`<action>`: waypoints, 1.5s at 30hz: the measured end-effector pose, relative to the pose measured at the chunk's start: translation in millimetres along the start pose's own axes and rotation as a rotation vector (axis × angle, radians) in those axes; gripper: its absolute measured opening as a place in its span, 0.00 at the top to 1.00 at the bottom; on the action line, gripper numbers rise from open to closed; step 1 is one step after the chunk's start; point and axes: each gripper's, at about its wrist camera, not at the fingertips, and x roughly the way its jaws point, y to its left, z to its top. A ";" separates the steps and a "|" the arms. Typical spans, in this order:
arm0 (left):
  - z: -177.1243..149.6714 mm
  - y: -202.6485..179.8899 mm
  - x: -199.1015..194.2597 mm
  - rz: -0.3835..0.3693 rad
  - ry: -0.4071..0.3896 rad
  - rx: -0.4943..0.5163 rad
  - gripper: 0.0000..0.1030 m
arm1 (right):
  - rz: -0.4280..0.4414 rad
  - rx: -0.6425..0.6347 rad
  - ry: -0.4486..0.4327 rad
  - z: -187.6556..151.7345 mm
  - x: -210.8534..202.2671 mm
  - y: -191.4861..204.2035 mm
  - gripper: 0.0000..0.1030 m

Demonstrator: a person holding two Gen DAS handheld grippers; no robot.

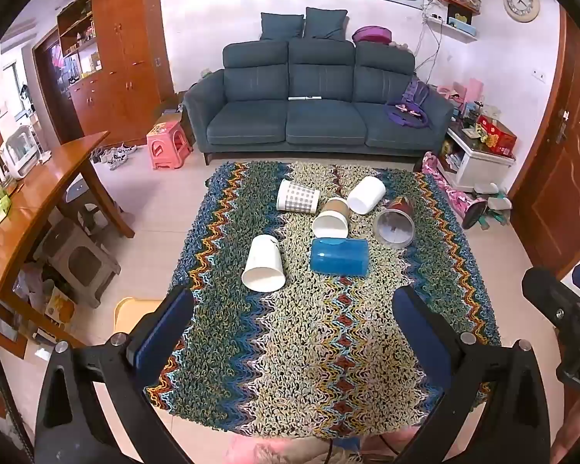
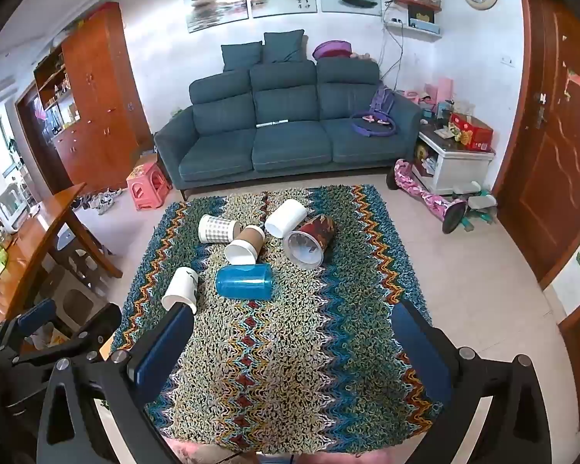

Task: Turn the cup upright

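Note:
Several cups lie on their sides on a zigzag-patterned cloth (image 1: 309, 332). A white cup (image 1: 265, 263) lies nearest left, a blue translucent cup (image 1: 339, 256) beside it, a brown paper cup (image 1: 331, 216), a checked cup (image 1: 297, 196), a white cup (image 1: 366, 195) and a clear red-patterned cup (image 1: 395, 222) behind. The right wrist view shows the same cups: white (image 2: 181, 289), blue (image 2: 244, 281), brown (image 2: 244, 246), red-patterned (image 2: 309, 241). My left gripper (image 1: 292, 321) is open and empty, short of the cups. My right gripper (image 2: 292, 332) is open and empty, also short of them.
The cloth (image 2: 282, 348) covers a low table. A blue sofa (image 1: 313, 104) stands behind, a wooden table (image 1: 38, 201) and grey stool (image 1: 77, 263) to the left, a pink stool (image 1: 170, 143), a white cabinet (image 1: 479, 154) and a door (image 2: 553, 154) to the right.

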 end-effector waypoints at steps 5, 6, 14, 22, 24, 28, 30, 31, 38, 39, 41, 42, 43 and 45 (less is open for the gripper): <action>-1.1 0.4 -3.4 -0.001 -0.004 -0.003 0.01 | -0.005 -0.002 0.011 0.0 1.2 1.4 0.00; 0.0 -0.2 0.5 0.001 0.006 0.001 0.01 | -0.005 -0.002 0.010 0.0 1.4 1.7 0.00; 0.1 -0.3 0.6 -0.001 0.006 0.001 0.01 | 0.014 -0.006 0.005 -1.2 5.4 3.3 0.01; -2.5 -6.7 2.1 -0.003 0.007 0.002 0.01 | 0.022 -0.011 -0.025 -6.4 1.1 4.2 0.01; -2.2 -6.1 2.0 -0.004 0.007 0.002 0.01 | 0.025 -0.010 -0.027 -6.8 0.9 3.6 0.01; -2.2 -5.8 1.9 -0.004 0.007 0.001 0.01 | 0.027 -0.008 -0.026 -6.5 0.5 3.7 0.01; -2.3 -5.9 1.9 -0.004 0.007 0.001 0.01 | 0.029 -0.007 -0.027 -7.1 0.4 3.7 0.00; -2.5 -6.4 1.9 -0.004 0.007 0.002 0.01 | 0.027 -0.007 -0.027 -6.7 0.6 4.0 0.00; -2.2 -5.9 1.9 -0.003 0.008 0.001 0.01 | 0.028 -0.007 -0.024 -7.1 1.2 4.3 0.01; -2.7 -6.8 2.1 -0.003 0.008 0.001 0.01 | 0.028 -0.007 -0.027 -7.5 1.3 3.9 0.01; -2.2 -5.8 1.9 -0.003 0.008 0.001 0.01 | 0.029 -0.006 -0.026 -7.7 1.6 3.7 0.01; -2.2 -5.8 1.9 -0.003 0.008 0.001 0.01 | 0.030 -0.005 -0.026 -8.0 1.8 3.7 0.01; -2.7 -6.8 2.2 -0.002 0.008 0.002 0.01 | 0.028 -0.006 -0.026 -7.6 1.9 3.8 0.01; -2.2 -5.8 1.9 -0.003 0.008 0.002 0.01 | 0.029 -0.006 -0.026 -7.6 1.9 3.3 0.01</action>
